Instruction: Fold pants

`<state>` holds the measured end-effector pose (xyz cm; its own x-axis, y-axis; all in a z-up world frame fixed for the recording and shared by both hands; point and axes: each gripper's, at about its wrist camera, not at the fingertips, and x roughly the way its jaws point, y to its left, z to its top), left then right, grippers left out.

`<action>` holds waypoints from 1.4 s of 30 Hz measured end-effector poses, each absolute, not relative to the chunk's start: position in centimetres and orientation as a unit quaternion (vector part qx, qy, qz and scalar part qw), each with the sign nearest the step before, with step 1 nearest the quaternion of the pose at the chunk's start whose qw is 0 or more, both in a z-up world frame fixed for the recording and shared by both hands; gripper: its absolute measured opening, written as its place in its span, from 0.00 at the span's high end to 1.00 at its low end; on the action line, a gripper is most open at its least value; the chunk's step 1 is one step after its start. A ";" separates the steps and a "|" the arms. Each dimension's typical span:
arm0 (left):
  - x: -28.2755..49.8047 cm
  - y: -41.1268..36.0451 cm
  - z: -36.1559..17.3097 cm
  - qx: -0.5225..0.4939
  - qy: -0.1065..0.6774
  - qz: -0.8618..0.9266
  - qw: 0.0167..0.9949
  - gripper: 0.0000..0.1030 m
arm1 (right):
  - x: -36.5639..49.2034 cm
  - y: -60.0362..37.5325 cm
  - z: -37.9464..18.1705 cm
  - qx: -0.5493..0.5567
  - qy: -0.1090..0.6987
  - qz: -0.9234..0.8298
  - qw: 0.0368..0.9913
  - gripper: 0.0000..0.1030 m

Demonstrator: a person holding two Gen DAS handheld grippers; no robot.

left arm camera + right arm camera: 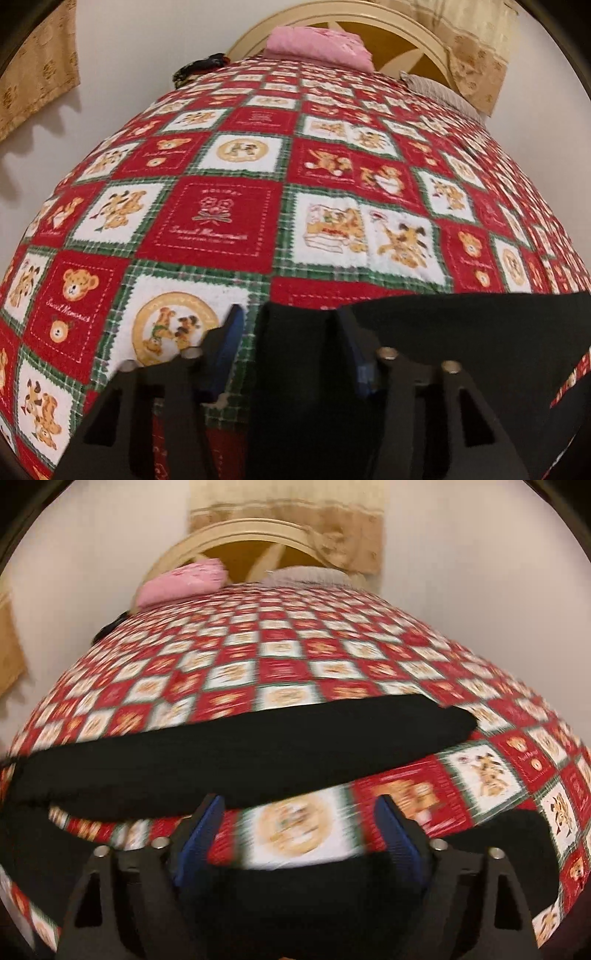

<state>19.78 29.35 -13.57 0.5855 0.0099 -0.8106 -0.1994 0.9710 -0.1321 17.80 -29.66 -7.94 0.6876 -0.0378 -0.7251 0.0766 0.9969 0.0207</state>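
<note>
Black pants lie on a bed covered by a red, white and green teddy-bear quilt [221, 221]. In the left wrist view a corner of the pants [461, 350] fills the lower right. My left gripper [290, 314] stands open around that corner's edge. Its right pad [356, 354] lies against the cloth, while a strip of quilt shows between the cloth and the left pad [231, 347]. In the blurred right wrist view one long pants leg [240, 753] stretches across the quilt [295, 657]. More black cloth [295, 904] lies low between the fingers of my open right gripper [299, 805].
A pink pillow [317, 46] [181, 581] and a grey pillow [439, 92] [306, 576] lie against the round cream headboard [388, 33]. A small dark object [199, 66] sits at the quilt's far left edge. Patterned curtains [37, 66] hang on the white wall.
</note>
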 end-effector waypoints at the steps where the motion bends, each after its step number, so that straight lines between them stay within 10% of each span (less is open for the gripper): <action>1: 19.7 29.1 -13.4 -0.102 0.453 0.057 0.884 0.60 | 18.6 -31.1 -7.8 0.037 0.396 -0.042 0.916 0.29; 28: 20.9 29.4 -14.2 -0.094 0.457 0.026 0.884 0.59 | 36.8 -46.0 -12.4 0.096 0.521 -0.055 0.846 0.29; 30: 20.9 29.2 -14.1 -0.084 0.455 0.024 0.886 0.63 | 36.7 -45.3 -12.7 0.085 0.533 -0.047 0.840 0.38; 32: 20.9 29.0 -13.9 -0.089 0.448 0.006 0.889 0.87 | 36.7 -44.6 -12.7 0.062 0.537 -0.045 0.840 0.62; 35: 20.7 28.8 -13.5 -0.091 0.440 0.001 0.893 0.89 | 36.7 -43.8 -12.3 0.048 0.533 -0.038 0.844 0.85; 42: 18.4 29.8 -10.4 -0.121 0.378 -0.021 0.917 0.89 | 34.0 -42.1 -7.8 0.031 0.473 -0.025 0.880 0.91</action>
